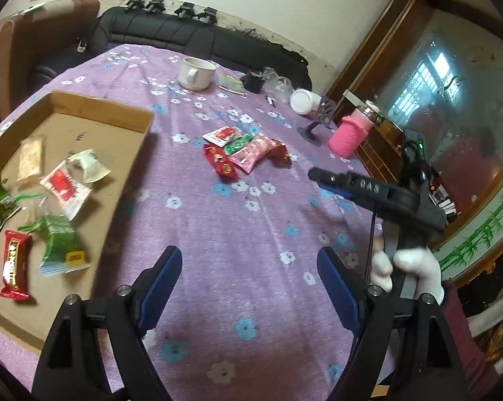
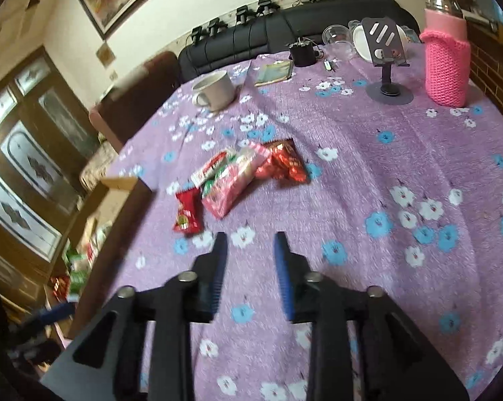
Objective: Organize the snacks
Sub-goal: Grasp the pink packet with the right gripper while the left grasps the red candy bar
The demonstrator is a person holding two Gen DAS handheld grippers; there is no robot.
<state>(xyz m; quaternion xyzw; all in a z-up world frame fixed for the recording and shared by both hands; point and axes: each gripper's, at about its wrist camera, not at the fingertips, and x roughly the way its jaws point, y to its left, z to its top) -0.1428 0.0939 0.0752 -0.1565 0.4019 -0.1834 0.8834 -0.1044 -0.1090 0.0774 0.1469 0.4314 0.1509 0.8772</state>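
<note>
1. Left wrist view: left gripper hangs wide apart and empty over the cloth, beside the box, likely between drops.
2. Right gripper is narrowly parted and empty, aimed at the snack pile, apparently to pick next.
3. Count: roughly five packets remain in the pile mid-table; about seven lie scattered in the box.
4. Mug: one, well apart.
</note>
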